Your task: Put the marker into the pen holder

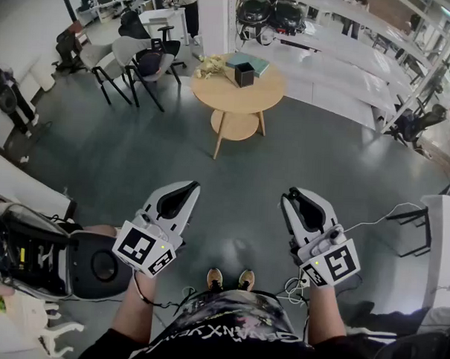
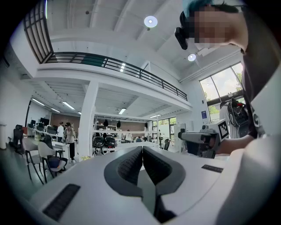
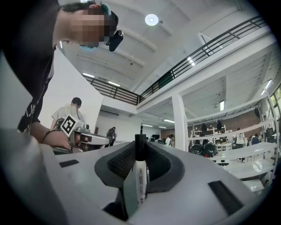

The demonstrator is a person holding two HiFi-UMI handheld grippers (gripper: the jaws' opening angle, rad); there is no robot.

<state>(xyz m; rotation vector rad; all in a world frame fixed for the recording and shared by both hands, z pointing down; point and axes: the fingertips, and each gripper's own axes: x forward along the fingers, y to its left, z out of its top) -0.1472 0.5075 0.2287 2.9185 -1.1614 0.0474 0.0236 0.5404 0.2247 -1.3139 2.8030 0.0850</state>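
The black pen holder [image 1: 244, 74] stands on a round wooden table [image 1: 232, 101] far ahead across the grey floor. A white marker [image 3: 139, 176] with a black cap stands upright between the ribbed pads of my right gripper [image 3: 139, 147], which is shut on it. From the head view, the right gripper [image 1: 291, 195] is held level at waist height and the marker is hidden inside it. My left gripper [image 1: 187, 187] is beside it at the same height. Its pads meet with nothing between them in the left gripper view [image 2: 142, 150].
Teal books [image 1: 249, 61] and a yellowish object [image 1: 208, 65] share the round table. Office chairs [image 1: 141, 63] stand to its left and long white shelves [image 1: 349, 54] at the back right. A dark machine [image 1: 95, 262] sits at my left and a white desk [image 1: 445, 244] at my right.
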